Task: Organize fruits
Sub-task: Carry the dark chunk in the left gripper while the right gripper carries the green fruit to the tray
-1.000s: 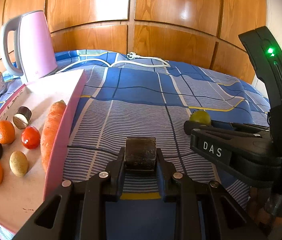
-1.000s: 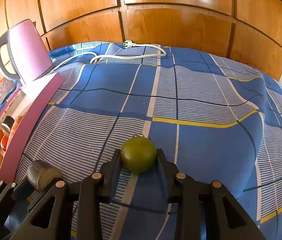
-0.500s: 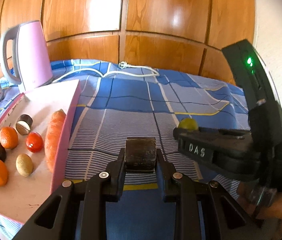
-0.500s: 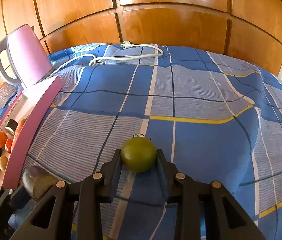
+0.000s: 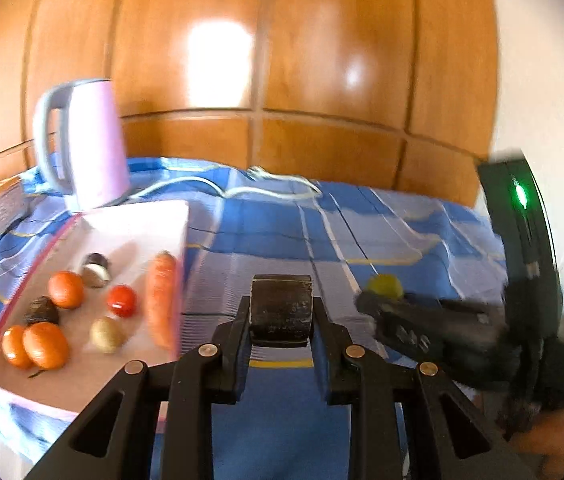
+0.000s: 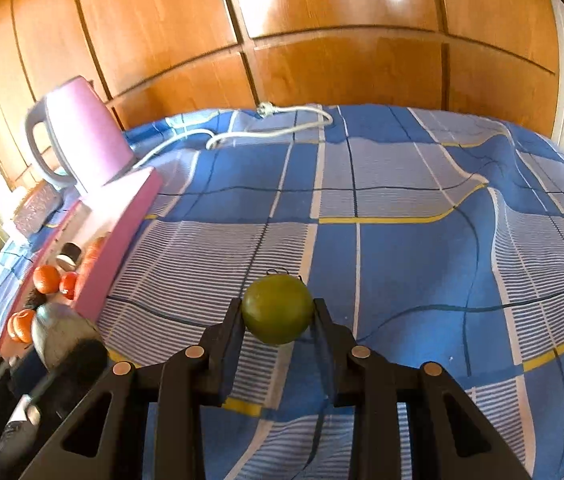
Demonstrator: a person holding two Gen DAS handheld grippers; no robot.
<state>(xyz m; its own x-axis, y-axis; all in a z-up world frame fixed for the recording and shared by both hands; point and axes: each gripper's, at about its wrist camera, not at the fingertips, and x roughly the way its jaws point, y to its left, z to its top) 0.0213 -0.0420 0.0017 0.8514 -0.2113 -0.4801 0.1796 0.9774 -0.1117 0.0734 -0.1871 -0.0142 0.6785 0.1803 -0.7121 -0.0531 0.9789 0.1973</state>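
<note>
I see the blue checked bedspread (image 6: 402, 248) filling most of both views, with wide bare cloth running from my tongs to the wooden panelled wall (image 6: 322, 40). The pink-rimmed flat tray (image 5: 180, 240) lies at the left; its raised right edge stands close beside the left tongs' path. On it I count 3 oranges, the nearest being the round orange (image 5: 45, 345), plus the long orange carrot (image 5: 161, 300) lying along that right edge, the small red tomato (image 5: 121, 300), a pale brown potato (image 5: 107, 334) and 2 dark pieces I cannot identify. The pale pink electric kettle (image 5: 90, 144) stands behind the tray's far end, its white cord (image 6: 266, 128) looping over the bed near the wall.

The left tongs (image 5: 281, 312) are closed on the dark brown blocky fruit piece (image 5: 281, 306), held above the bed just right of the tray edge. The right tongs (image 6: 276, 316) are clamped on the round green fruit (image 6: 276, 308), raised over open cloth, well right of the tray.
</note>
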